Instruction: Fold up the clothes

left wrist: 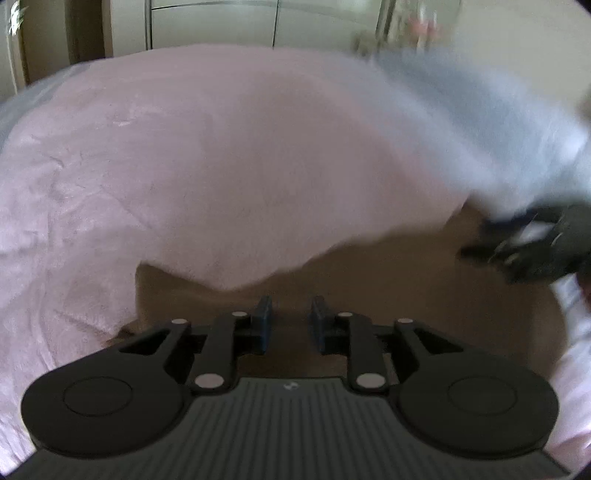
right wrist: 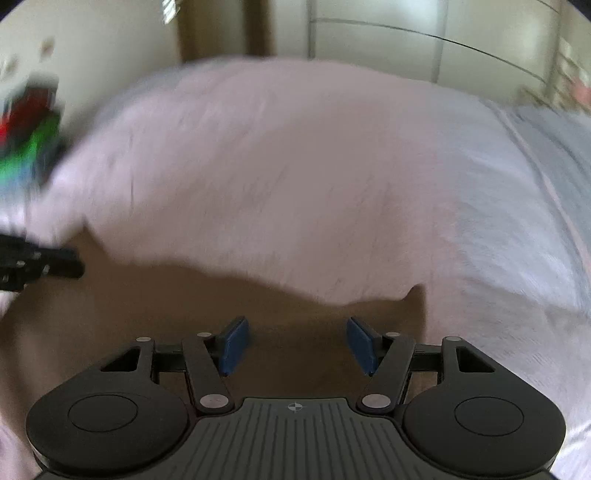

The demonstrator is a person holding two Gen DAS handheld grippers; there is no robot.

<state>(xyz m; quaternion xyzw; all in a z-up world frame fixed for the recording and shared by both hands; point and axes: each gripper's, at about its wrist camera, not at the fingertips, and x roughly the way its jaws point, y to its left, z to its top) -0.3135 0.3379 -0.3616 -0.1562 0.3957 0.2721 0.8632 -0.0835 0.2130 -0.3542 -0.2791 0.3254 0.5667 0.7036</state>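
A pale pink fleecy cloth (left wrist: pixel 221 155) (right wrist: pixel 277 177) spreads across most of both views, blurred by motion. Its near edge lies on a tan-brown surface (left wrist: pixel 369 280) (right wrist: pixel 184 302). My left gripper (left wrist: pixel 291 317) is over that brown patch, just short of the cloth's edge, open by a narrow gap with nothing between its blue pads. My right gripper (right wrist: pixel 299 341) is open wider, also over the brown patch and holding nothing. Each gripper shows in the other's view as a dark blurred shape: the right gripper (left wrist: pixel 517 247) at the right edge, the left gripper (right wrist: pixel 37 262) at the left edge.
A light blue-grey cloth (left wrist: pixel 480 110) (right wrist: pixel 554 147) lies at the far right beside the pink one. Pale cabinet doors (left wrist: pixel 221 22) (right wrist: pixel 406 48) stand behind. A blurred red and green object (right wrist: pixel 29 129) is at the left edge.
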